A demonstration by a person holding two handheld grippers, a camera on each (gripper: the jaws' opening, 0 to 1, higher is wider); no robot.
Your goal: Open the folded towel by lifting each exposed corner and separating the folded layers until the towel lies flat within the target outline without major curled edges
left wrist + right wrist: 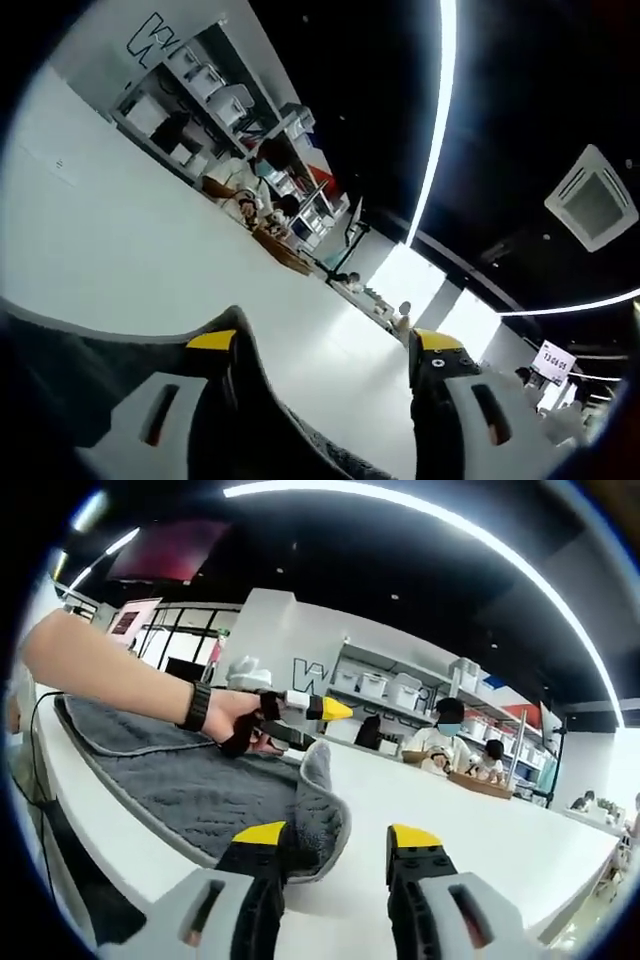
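A dark grey towel (200,780) lies on the white table (450,820), its near end folded over into a raised hump (318,810). My right gripper (337,837) is open just in front of that fold, and its left jaw touches the fold's edge. A hand with a black wristband holds my left gripper (310,710) above the lifted towel corner. In the left gripper view, my left gripper (325,342) points up across the table with its jaws wide apart. A strip of grey towel (300,440) lies along the inside of its left jaw.
Shelves with white bins (400,690) line the far wall. People sit at a table (470,770) in front of them. The white table (150,260) stretches wide and bare to the right of the towel. A black cable (40,780) runs along the towel's left edge.
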